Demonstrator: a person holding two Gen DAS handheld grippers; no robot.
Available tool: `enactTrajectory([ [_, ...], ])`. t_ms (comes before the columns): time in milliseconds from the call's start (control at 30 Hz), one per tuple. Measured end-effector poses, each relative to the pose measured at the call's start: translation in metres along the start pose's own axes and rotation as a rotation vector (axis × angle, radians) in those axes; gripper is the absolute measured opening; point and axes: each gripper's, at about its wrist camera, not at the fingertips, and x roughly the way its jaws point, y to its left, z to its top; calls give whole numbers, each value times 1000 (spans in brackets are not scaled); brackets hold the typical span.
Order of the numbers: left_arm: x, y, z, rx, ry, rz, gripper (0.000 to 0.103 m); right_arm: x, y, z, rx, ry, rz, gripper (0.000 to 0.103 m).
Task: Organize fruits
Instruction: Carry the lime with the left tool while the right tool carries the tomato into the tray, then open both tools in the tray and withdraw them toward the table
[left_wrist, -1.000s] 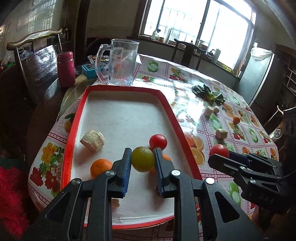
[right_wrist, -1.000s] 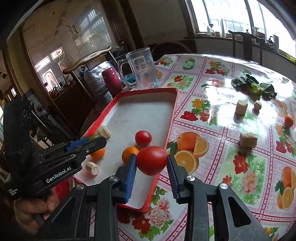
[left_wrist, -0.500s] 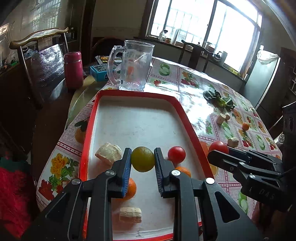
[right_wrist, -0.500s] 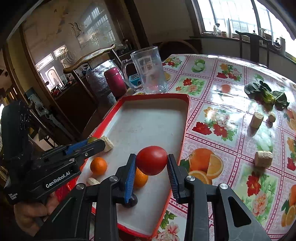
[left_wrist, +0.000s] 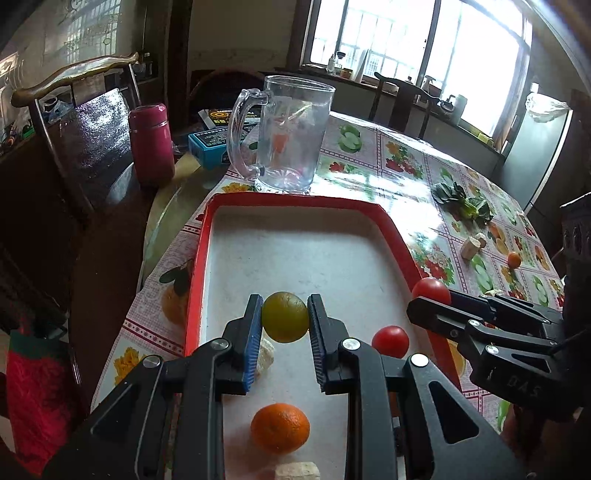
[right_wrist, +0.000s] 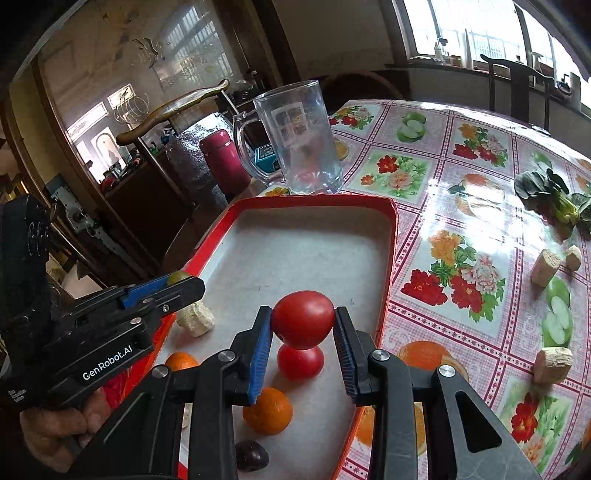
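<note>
Two grippers hold fruit above tray (left_wrist: 199, 258): green citrus (left_wrist: 285, 316), tomato (right_wrist: 303, 319).

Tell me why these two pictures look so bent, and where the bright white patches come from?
Left wrist view: the fisheye lens bows the window frames and room edges, and daylight blows the panes out white. Right wrist view: the same light glares off the glossy tablecloth, washing out its print; the red tray bulges, while the held tomato stays sharp.
</note>
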Motion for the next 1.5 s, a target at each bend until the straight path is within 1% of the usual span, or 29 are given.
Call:
enactTrajectory([
  [300,16,6,10,-8,25,5,22,19,-3,13,-17,26,-12,34],
  [500,28,8,16,-6,49,11,22,39,-4,17,-42,71,-28,34],
  [767,48,15,19,-20,105,27,22,61,-4,14,-71,130,-51,34],
  [900,57,15,16,-17,140,34,22,62,-4,13,-81,137,-60,35],
  [967,64,16,14,-21,175,44,22,62,-2,12,-96,140,-68,35],
  [1067,63,15,12,-26,175,53,23,61,-1,12,-94,142,-68,35],
  [1167,60,14,11,-21,172,67,24,56,-2,11,-85,133,-57,40],
  [1233,58,15,11,-25,170,67,24,49,-2,11,-82,119,-58,45],
  [1267,56,15,11,-27,167,68,25,46,-1,11,-81,112,-55,45],
  [1333,51,15,12,-30,157,69,35,38,-1,12,-75,98,-54,47],
  [1367,48,15,12,-34,152,72,47,34,-1,13,-71,89,-52,48],
  [1400,44,15,13,-37,142,73,55,30,-2,13,-66,80,-50,52],
  [1433,41,15,13,-38,132,73,56,26,-2,13,-63,72,-48,54],
  [1500,34,13,14,-35,120,74,56,19,-2,13,-60,61,-46,54],
])
